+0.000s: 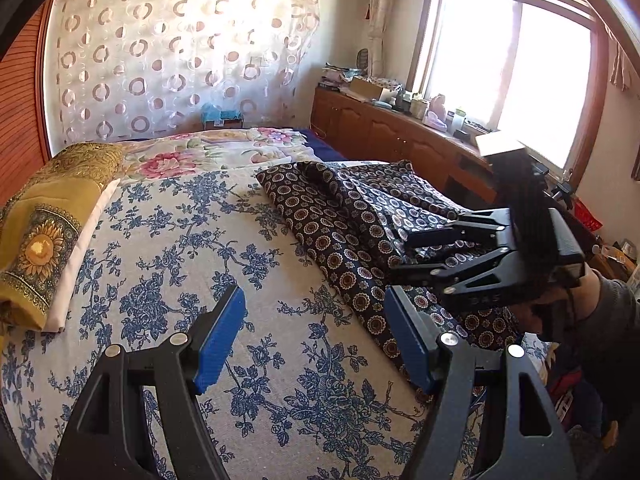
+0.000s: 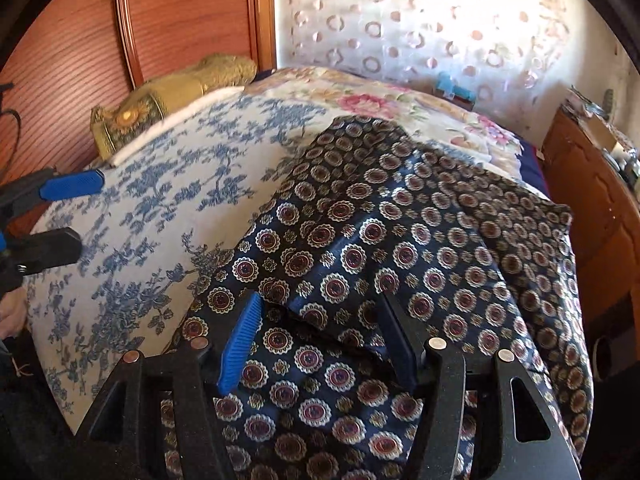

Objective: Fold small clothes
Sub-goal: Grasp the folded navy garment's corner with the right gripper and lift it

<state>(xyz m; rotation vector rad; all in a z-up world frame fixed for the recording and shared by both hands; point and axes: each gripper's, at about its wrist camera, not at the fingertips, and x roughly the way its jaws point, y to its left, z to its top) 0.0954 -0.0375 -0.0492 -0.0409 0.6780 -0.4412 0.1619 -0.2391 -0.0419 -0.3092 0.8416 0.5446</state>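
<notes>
A dark navy garment with round medallion print point(image 1: 352, 236) lies rumpled on the right side of the bed; it fills the right wrist view point(image 2: 400, 248). My left gripper point(image 1: 316, 336) is open and empty, above the blue-flowered bedspread point(image 1: 168, 240), just left of the garment's near edge. My right gripper point(image 2: 320, 340) is open, low over the garment's near part, holding nothing. It shows in the left wrist view point(image 1: 404, 256) as a black tool held from the right. The left gripper also shows at the left edge of the right wrist view point(image 2: 68, 212).
A yellow sunflower pillow point(image 1: 48, 232) lies at the bed's left, by the wooden headboard point(image 2: 80, 48). A pink-flowered quilt point(image 1: 224, 152) covers the far end. A wooden cabinet point(image 1: 400, 132) with clutter runs under the window on the right.
</notes>
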